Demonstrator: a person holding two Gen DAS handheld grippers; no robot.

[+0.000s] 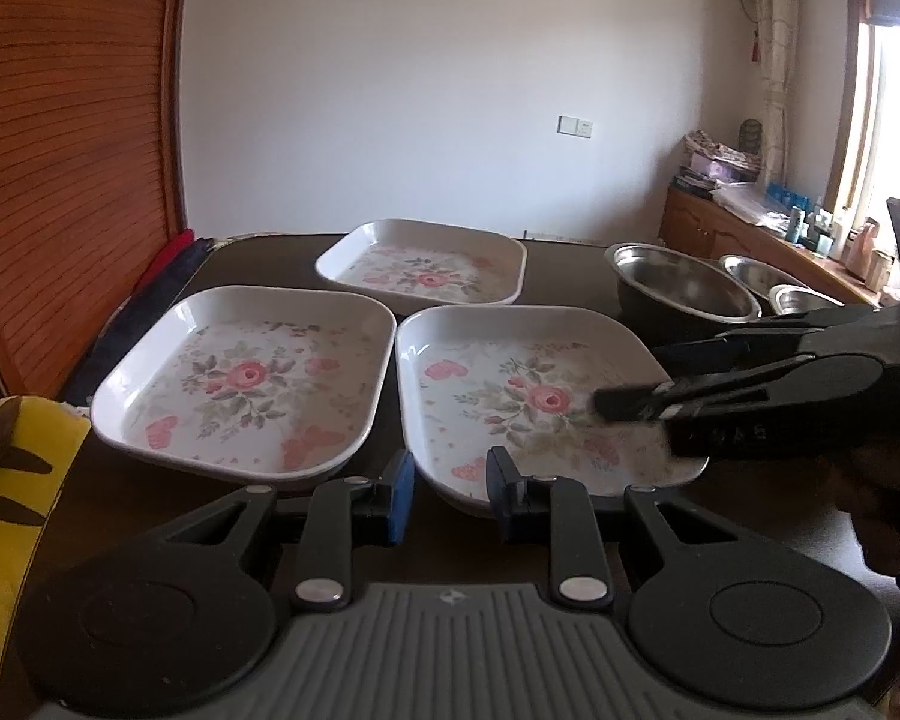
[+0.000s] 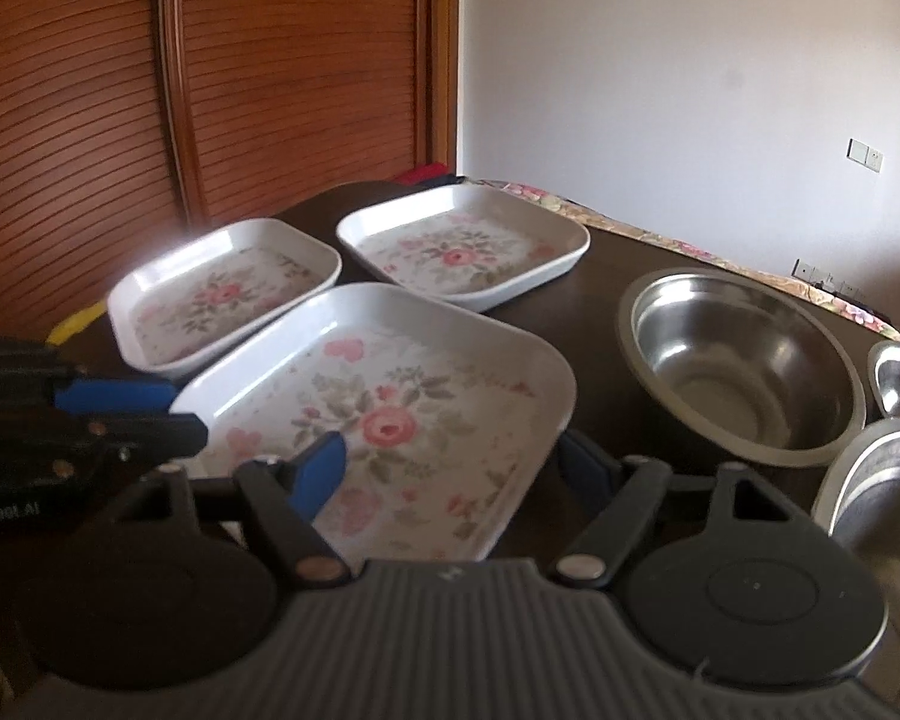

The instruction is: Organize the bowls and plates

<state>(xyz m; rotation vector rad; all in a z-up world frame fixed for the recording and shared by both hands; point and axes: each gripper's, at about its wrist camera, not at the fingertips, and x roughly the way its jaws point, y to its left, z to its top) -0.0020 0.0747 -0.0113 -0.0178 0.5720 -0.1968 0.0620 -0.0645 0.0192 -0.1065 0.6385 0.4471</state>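
Dark brown desk, matte, lit from the right. Three white rectangular floral plates on the left half: one nearest, one just beside it to the left, one behind, none stacked. Three steel bowls grouped on the right half, the largest closest to the plates, two smaller ones behind it toward the window side. Left claw parted partway at the nearest plate's front left corner, rim between the fingers; cannot tell whether the pads press on it. Right claw released, straddling the same plate's right rim, one blue finger over the floral floor, the other outside the edge, no pad contact visible. Yellow item with brown stripes at the desk's near left edge; red and dark cloth at the far left corner. Louvred wooden door along the left. Plain white wall behind, with a switch plate. Curtained window at right, above a cluttered wooden cabinet. Floral cloth bordering the desk's far edge.
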